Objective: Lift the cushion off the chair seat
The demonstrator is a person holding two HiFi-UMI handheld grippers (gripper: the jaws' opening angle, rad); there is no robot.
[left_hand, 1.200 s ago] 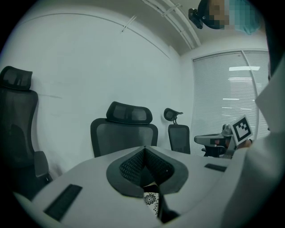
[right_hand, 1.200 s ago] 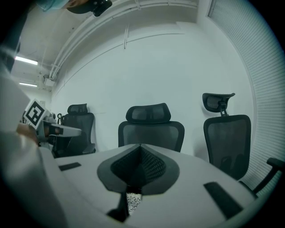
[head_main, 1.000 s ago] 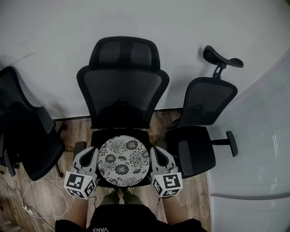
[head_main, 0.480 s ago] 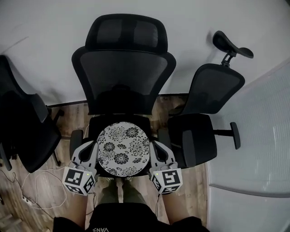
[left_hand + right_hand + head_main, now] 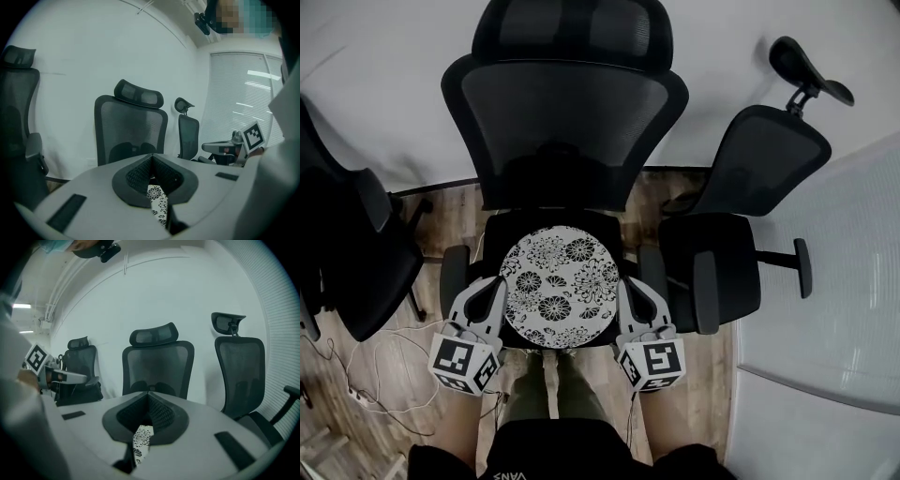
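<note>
A round white cushion (image 5: 558,287) with black flower print hangs over the seat (image 5: 551,228) of the black mesh office chair (image 5: 562,112) in the head view. My left gripper (image 5: 495,292) is shut on the cushion's left rim, and my right gripper (image 5: 626,292) is shut on its right rim. In the left gripper view a strip of the flowered cushion (image 5: 158,207) shows pinched between the closed jaws. The right gripper view shows the same cushion (image 5: 141,440) pinched in its jaws. Whether the cushion touches the seat I cannot tell.
A second black office chair (image 5: 727,234) stands close on the right, a third chair (image 5: 352,253) on the left. White wall behind, a frosted glass partition (image 5: 834,309) at right. Cables (image 5: 366,394) lie on the wood floor at lower left. The person's legs stand at the seat's front.
Both grippers and the cushion have sunk closer to the chair seat. The camera has tilted, so the chair's headrest now sits at the top edge.
</note>
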